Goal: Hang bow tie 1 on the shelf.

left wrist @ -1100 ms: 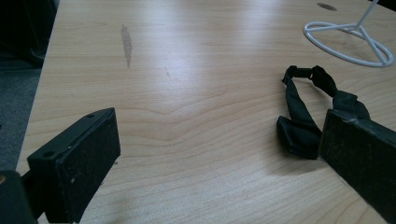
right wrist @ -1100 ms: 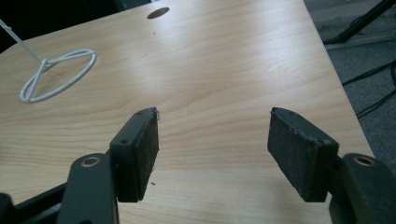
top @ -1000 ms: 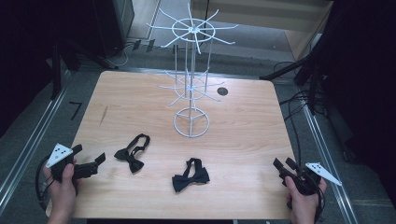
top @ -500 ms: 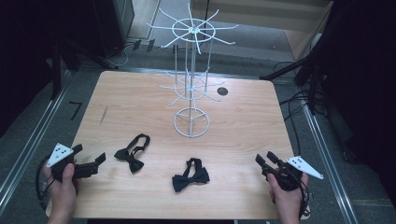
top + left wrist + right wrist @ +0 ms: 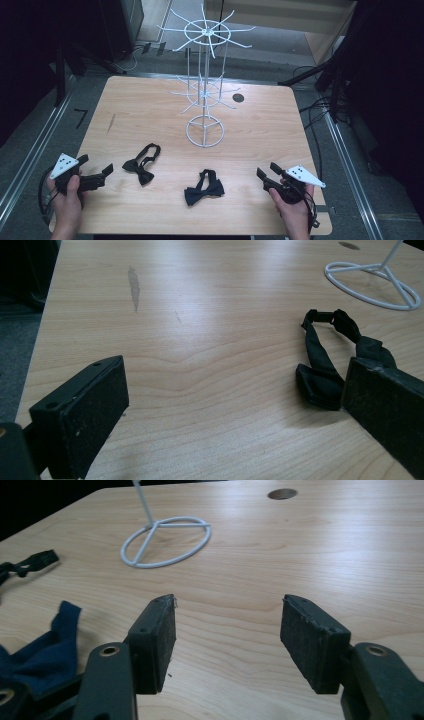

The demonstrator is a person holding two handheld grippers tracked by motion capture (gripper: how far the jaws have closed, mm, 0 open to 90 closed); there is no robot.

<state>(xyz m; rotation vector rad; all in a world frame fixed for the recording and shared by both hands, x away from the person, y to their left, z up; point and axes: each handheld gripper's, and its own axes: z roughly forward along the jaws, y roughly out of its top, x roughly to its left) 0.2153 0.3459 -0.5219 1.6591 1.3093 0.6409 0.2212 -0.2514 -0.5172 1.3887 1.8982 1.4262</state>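
A black bow tie (image 5: pixel 142 165) lies at the front left of the wooden table (image 5: pixel 150 110), and a dark blue bow tie (image 5: pixel 205 187) lies at the front middle. My left gripper (image 5: pixel 95 165) rests open at the table's left front corner, pointing at the black bow tie (image 5: pixel 325 355), which lies just beyond its right jaw. Right of the blue bow tie, my right gripper (image 5: pixel 267 170) is open over bare wood. Its jaws have just opened slightly further with nothing between them (image 5: pixel 232 640). The blue bow tie (image 5: pixel 40 650) sits left of its left jaw.
A white wire display stand (image 5: pixel 205 90) with radiating hooks rises from a ring base (image 5: pixel 205 131) at mid table. Its base (image 5: pixel 165 540) is ahead of the right gripper. A dark cable hole (image 5: pixel 238 98) is behind it. Cables lie on the floor at the right.
My right hand has moved left from the table's right front corner toward the blue bow tie. The left hand and both bow ties stayed where they were.
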